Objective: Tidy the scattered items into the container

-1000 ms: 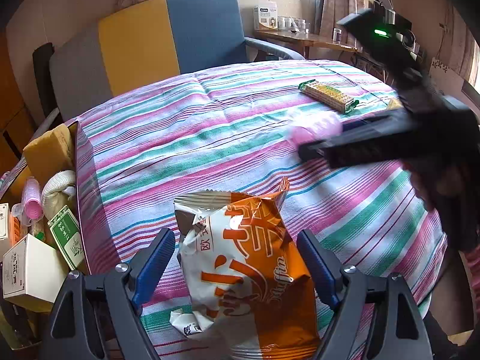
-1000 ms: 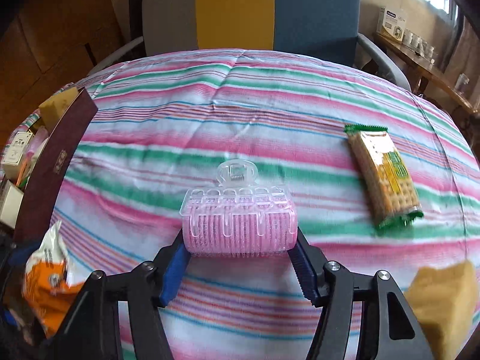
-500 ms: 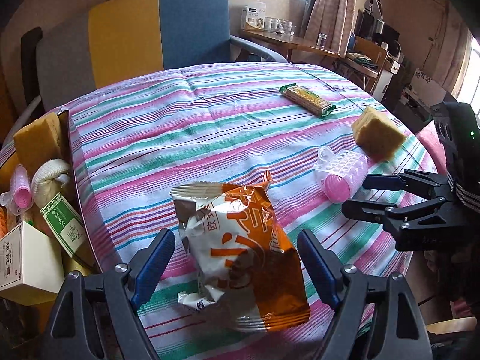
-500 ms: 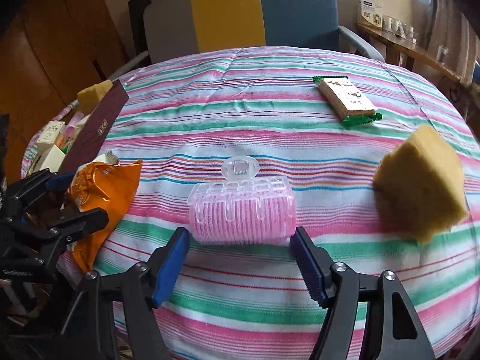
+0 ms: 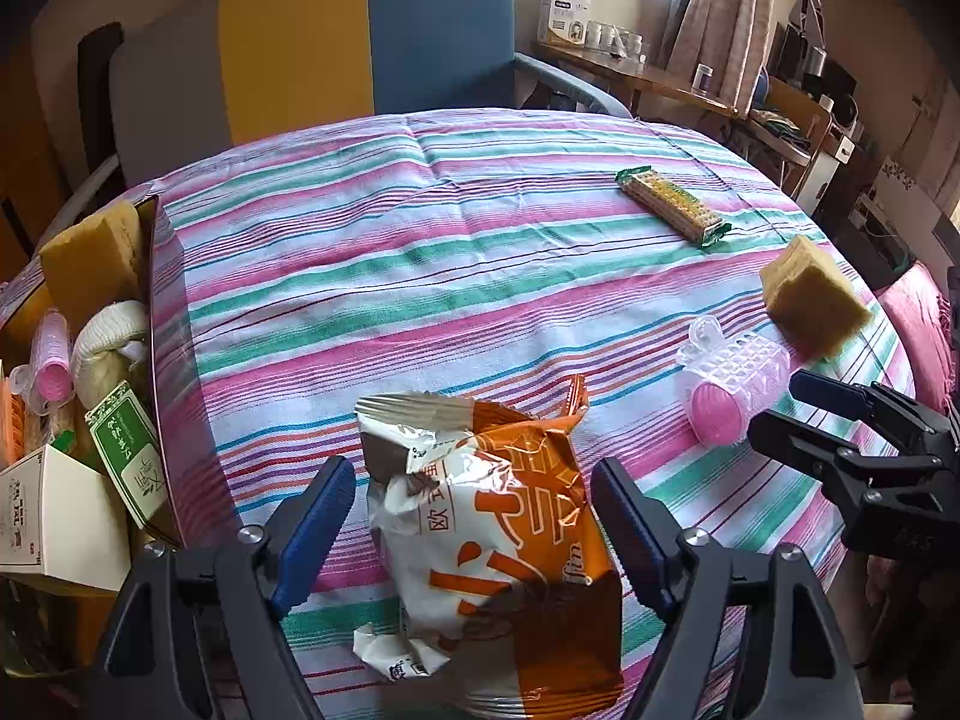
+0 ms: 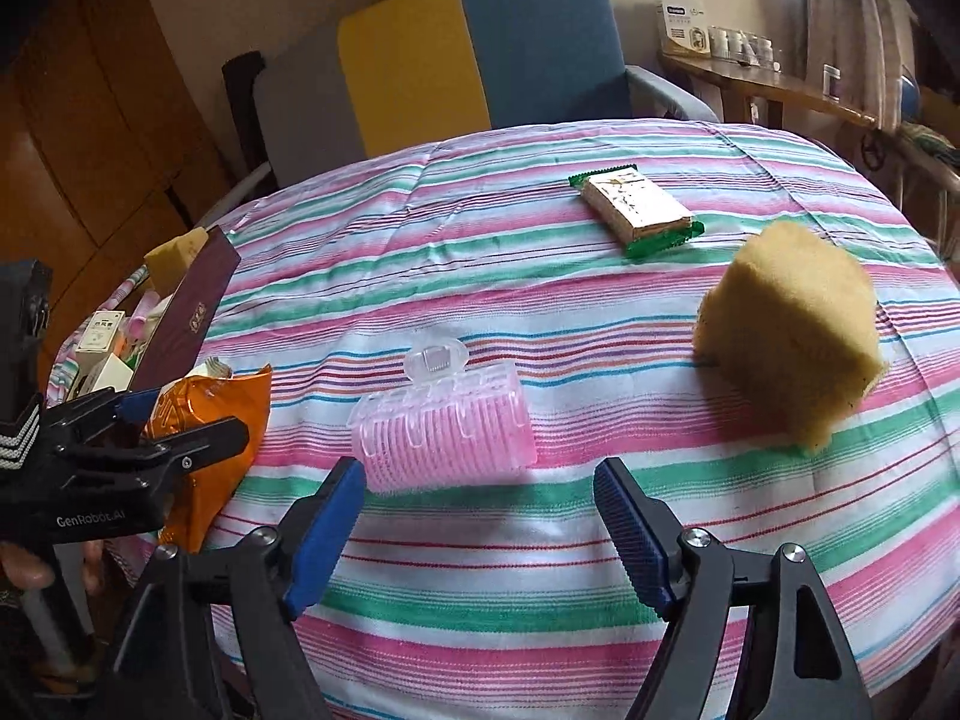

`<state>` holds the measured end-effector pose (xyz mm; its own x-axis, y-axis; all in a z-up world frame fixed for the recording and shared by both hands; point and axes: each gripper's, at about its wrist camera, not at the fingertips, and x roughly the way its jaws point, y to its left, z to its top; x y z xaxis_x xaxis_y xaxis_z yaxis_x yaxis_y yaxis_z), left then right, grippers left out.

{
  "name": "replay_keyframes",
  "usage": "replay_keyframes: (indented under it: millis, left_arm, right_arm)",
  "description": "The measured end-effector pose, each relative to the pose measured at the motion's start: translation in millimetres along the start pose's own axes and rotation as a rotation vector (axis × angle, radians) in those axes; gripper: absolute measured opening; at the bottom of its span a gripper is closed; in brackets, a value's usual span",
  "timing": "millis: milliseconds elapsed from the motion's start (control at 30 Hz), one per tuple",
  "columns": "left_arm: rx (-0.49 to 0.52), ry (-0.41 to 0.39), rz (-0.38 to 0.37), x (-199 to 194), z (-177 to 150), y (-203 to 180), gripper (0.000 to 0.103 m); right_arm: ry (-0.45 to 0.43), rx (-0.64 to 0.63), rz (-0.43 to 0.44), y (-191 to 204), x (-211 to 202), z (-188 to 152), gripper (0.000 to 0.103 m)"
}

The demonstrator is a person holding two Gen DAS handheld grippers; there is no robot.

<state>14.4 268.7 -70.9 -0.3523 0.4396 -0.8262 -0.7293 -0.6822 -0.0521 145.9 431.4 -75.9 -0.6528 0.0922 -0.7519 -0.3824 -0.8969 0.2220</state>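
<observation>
1. The left claw (image 5: 471,525) is spread wide around the orange snack bag (image 5: 498,546), which lies on the striped desk (image 5: 420,276) with its long axis running away from the claw.
2. The right claw (image 6: 480,531) is spread and empty; the pink hair roller (image 6: 444,429) lies just ahead, slightly left, long axis crosswise to the fingers.
3. Further right sit a sponge (image 6: 786,330) and a cracker packet (image 6: 636,210).
4. The box (image 5: 153,324) stands at the desk's left edge, nearer the left claw.
</observation>
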Motion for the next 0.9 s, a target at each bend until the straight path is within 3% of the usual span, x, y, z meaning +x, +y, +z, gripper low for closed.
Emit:
replay_keyframes:
  millis: [67, 167, 233, 333, 367, 400, 467, 533, 567, 600, 667, 900]
  left_arm:
    - [-0.011, -0.017, 0.001, -2, 0, 4, 0.072]
    - [-0.003, -0.042, 0.012, -4, -3, 3, 0.071]
    - [-0.011, -0.055, 0.012, -5, -4, 3, 0.071]
    - [-0.032, -0.072, -0.017, -10, -5, 7, 0.069]
    - [-0.035, -0.077, -0.028, -12, -5, 8, 0.069]
    - [-0.039, -0.081, -0.039, -13, -6, 9, 0.069]
    - [-0.036, -0.081, -0.04, -13, -6, 8, 0.069]
    - [-0.032, -0.08, -0.04, -13, -6, 8, 0.07]
    - [-0.03, -0.08, -0.04, -13, -6, 8, 0.07]
    - [-0.029, -0.079, -0.041, -13, -6, 7, 0.07]
    - [-0.025, -0.079, -0.041, -12, -7, 7, 0.071]
    - [-0.019, -0.076, -0.065, -12, -5, 8, 0.071]
  right_arm:
    - [-0.002, -0.014, -0.001, 3, 4, 3, 0.079]
    - [0.005, -0.044, -0.01, 10, 12, 5, 0.076]
    - [0.012, -0.066, -0.015, 13, 16, 6, 0.061]
    - [0.013, -0.079, -0.033, 15, 17, 6, 0.056]
    - [0.019, -0.077, -0.03, 14, 17, 6, 0.04]
    - [0.026, -0.072, -0.025, 12, 16, 6, 0.029]
    - [0.035, -0.056, -0.012, 8, 16, 5, 0.029]
    - [0.046, -0.04, -0.001, 7, 15, 4, 0.031]
    - [0.047, -0.018, 0.01, 6, 13, 4, 0.042]
    - [0.048, 0.005, 0.021, 5, 12, 4, 0.066]
    - [0.034, 0.041, 0.027, 4, 7, 4, 0.09]
    - [0.034, 0.052, -0.072, 23, 16, 13, 0.091]
